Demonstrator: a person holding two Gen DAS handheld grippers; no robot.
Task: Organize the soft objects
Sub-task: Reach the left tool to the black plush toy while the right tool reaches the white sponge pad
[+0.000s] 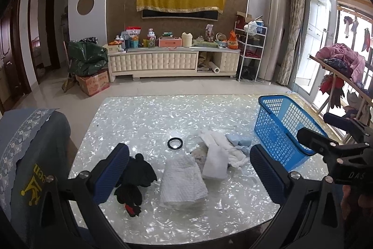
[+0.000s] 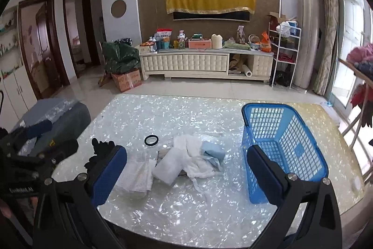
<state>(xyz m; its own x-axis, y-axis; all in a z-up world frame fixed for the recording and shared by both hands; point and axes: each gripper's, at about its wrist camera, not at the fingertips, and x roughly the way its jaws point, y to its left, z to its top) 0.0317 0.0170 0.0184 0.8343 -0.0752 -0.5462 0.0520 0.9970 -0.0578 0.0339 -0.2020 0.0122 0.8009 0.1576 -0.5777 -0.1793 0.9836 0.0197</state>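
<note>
Both jaws stand wide apart and carry nothing: my left gripper (image 1: 186, 179) hangs over the near table edge, my right gripper (image 2: 186, 176) beside it. Between the left fingers lies a folded white towel (image 1: 183, 181), the black glove (image 1: 135, 181) touching the left pad. Beyond sits the heap of white cloths (image 2: 193, 160) with a pale blue piece (image 2: 213, 151). All light, limp stuff, I reckon; I'd pinch a thick fold. Blue basket (image 2: 291, 144) waits empty, right of the heap.
</note>
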